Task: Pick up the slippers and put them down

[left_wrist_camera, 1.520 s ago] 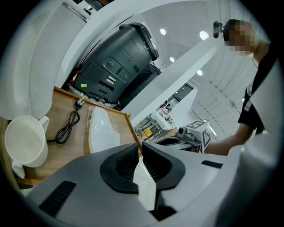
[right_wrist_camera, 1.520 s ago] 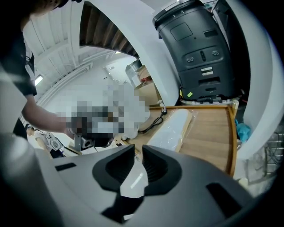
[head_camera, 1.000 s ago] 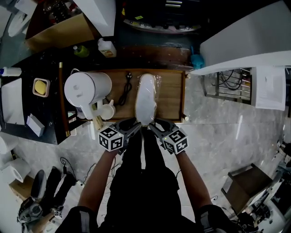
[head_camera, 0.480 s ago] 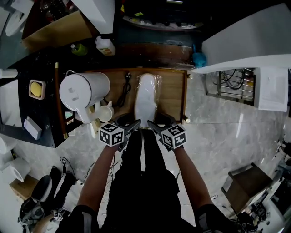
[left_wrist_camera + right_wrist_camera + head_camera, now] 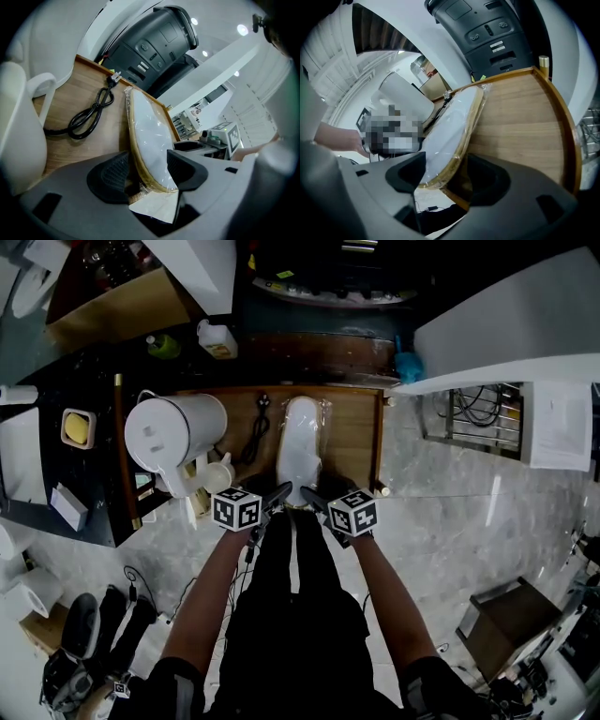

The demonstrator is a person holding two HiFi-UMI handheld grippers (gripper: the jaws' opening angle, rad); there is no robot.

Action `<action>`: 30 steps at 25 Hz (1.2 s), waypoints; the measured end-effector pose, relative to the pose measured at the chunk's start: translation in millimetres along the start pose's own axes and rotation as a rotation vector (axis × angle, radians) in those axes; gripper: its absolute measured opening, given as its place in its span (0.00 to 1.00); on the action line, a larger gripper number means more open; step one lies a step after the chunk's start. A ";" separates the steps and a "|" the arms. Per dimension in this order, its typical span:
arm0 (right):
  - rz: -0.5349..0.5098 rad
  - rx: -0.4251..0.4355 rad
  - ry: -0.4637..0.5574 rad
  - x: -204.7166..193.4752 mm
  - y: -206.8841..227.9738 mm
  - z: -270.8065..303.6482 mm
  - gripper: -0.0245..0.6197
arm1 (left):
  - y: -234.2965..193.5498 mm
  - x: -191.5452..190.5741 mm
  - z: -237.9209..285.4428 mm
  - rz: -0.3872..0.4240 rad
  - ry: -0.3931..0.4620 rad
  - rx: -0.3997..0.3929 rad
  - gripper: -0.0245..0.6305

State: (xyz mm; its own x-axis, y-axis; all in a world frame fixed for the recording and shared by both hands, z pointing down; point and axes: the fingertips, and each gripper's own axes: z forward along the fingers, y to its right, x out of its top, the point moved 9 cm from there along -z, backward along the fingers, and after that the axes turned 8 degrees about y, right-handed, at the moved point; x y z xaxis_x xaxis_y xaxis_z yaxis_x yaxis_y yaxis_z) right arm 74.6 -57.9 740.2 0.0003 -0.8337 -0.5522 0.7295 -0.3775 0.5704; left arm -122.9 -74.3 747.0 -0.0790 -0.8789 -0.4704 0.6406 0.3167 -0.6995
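A pair of white slippers [image 5: 300, 444], tan-edged and wrapped in clear plastic, lies lengthwise on the wooden table [image 5: 356, 437]. Its near end juts past the table's front edge. My left gripper [image 5: 273, 495] and right gripper [image 5: 313, 499] flank that near end from either side. In the left gripper view the slippers [image 5: 149, 136] stand on edge between the spread jaws of my left gripper [image 5: 147, 171], and the pads do not press on them. The right gripper view shows the slippers [image 5: 451, 133] the same way inside my right gripper [image 5: 445, 176], which is open too.
A white kettle [image 5: 174, 432], a white mug [image 5: 219, 472] and a coiled black cord [image 5: 255, 433] share the table's left half. The table has a raised wooden rim [image 5: 379, 442]. A dark counter [image 5: 56, 465] lies to the left, marble floor [image 5: 459, 521] to the right.
Both grippers have slid up the picture towards the table's near edge and drawn closer together. The slippers stay lengthwise on the table.
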 end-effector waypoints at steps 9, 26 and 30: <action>-0.043 -0.003 -0.084 1.0 -3.8 10.7 0.45 | 3.5 -4.5 9.8 0.059 -0.089 0.037 0.41; -0.018 0.023 -0.061 -2.5 -16.5 4.3 0.45 | 6.8 -8.5 -4.6 0.009 -0.085 -0.008 0.41; -0.030 0.028 -0.057 1.9 -22.5 0.7 0.45 | 10.8 -7.3 -10.9 0.013 -0.079 -0.013 0.41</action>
State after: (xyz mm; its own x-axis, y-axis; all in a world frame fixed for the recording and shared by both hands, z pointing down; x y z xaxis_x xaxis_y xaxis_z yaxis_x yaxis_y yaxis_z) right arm 57.7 -51.3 726.7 -0.0611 -0.8431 -0.5343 0.7094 -0.4133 0.5710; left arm -123.7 -60.5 737.0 -0.0096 -0.9001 -0.4356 0.6312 0.3324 -0.7008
